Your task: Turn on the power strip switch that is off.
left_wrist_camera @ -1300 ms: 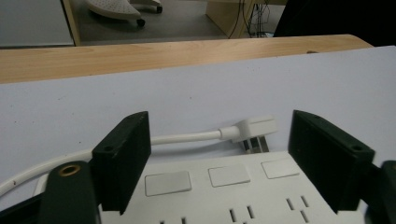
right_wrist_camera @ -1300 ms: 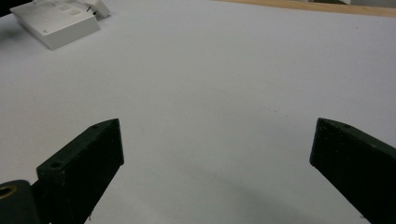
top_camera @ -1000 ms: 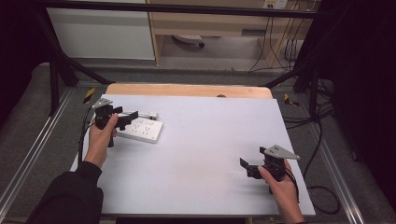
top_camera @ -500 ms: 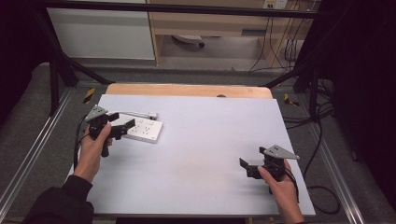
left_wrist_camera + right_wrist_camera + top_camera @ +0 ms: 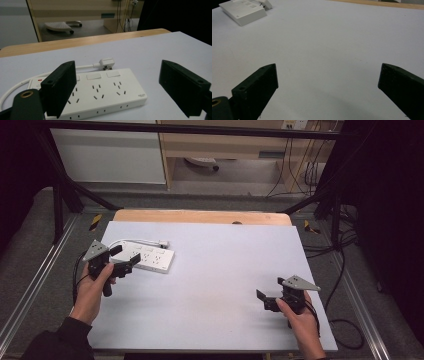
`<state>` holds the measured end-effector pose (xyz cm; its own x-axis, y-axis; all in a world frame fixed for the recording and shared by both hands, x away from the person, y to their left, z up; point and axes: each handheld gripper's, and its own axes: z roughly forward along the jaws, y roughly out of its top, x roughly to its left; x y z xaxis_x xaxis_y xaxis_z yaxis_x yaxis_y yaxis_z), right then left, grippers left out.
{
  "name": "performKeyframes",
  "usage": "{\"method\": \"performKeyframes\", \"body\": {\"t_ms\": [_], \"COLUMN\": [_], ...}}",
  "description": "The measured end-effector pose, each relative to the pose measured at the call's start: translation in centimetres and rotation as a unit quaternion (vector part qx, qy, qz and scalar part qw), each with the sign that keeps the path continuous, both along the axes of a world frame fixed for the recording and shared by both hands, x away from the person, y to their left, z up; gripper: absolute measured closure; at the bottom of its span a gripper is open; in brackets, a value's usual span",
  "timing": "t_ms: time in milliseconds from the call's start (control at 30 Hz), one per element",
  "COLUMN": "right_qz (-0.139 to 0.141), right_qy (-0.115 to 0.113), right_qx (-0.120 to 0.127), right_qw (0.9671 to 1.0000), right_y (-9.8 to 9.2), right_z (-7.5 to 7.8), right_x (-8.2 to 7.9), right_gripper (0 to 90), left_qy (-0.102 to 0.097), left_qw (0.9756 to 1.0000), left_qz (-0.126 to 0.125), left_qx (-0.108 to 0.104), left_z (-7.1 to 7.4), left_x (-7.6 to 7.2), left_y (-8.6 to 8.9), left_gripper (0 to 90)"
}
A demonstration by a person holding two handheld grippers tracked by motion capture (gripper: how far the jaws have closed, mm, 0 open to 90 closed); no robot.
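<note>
A white power strip lies flat on the left part of the pale table, with its white cable and plug curled behind it. My left gripper is held open just left of the strip's near end, nothing between its jaws. In the left gripper view the strip lies close ahead and below the open left gripper, the plug beyond it. My right gripper rests open near the table's front right, over bare surface. The strip is far off in the right gripper view.
A wooden strip runs along the table's far edge. Metal frame rails flank both sides, and cables hang on the floor at the right. Shelving and a white cabinet stand beyond the table.
My left gripper has drawn back from over the power strip, toward the person and the table's left edge. The strip and my right gripper have stayed put.
</note>
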<state>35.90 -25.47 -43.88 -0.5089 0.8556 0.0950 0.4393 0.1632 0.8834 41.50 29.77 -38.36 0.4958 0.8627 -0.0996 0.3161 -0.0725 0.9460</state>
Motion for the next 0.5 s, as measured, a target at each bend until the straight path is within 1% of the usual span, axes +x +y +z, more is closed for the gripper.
{"method": "performKeyframes", "body": {"t_ms": [33, 100, 333, 500], "right_qz": [0.000, 0.000, 0.000, 0.000], "right_qy": [0.000, 0.000, -0.001, 0.000], "right_qx": [0.000, 0.000, 0.000, -0.001], "right_qw": [1.0000, 1.0000, 1.0000, 1.0000], "right_y": [0.0, 0.0, 0.0, 0.0], "right_z": [0.0, 0.0, 0.0, 0.0], "right_x": [0.0, 0.0, 0.0, 0.0], "right_gripper": [3.2, 3.2, 3.2, 3.2], "left_qy": [-0.003, -0.009, -0.018, -0.017], "left_qw": [1.0000, 1.0000, 0.9998, 0.9997], "left_qz": [-0.001, -0.002, -0.009, -0.016], "left_qx": [0.003, -0.001, 0.003, -0.001], "left_z": [0.1, 0.2, 0.2, 0.1], "left_x": [-0.2, -0.7, -2.8, -4.2], "left_y": [0.0, -0.1, -0.3, -0.3], "left_gripper": [14.9, 14.9, 14.9, 14.9]}}
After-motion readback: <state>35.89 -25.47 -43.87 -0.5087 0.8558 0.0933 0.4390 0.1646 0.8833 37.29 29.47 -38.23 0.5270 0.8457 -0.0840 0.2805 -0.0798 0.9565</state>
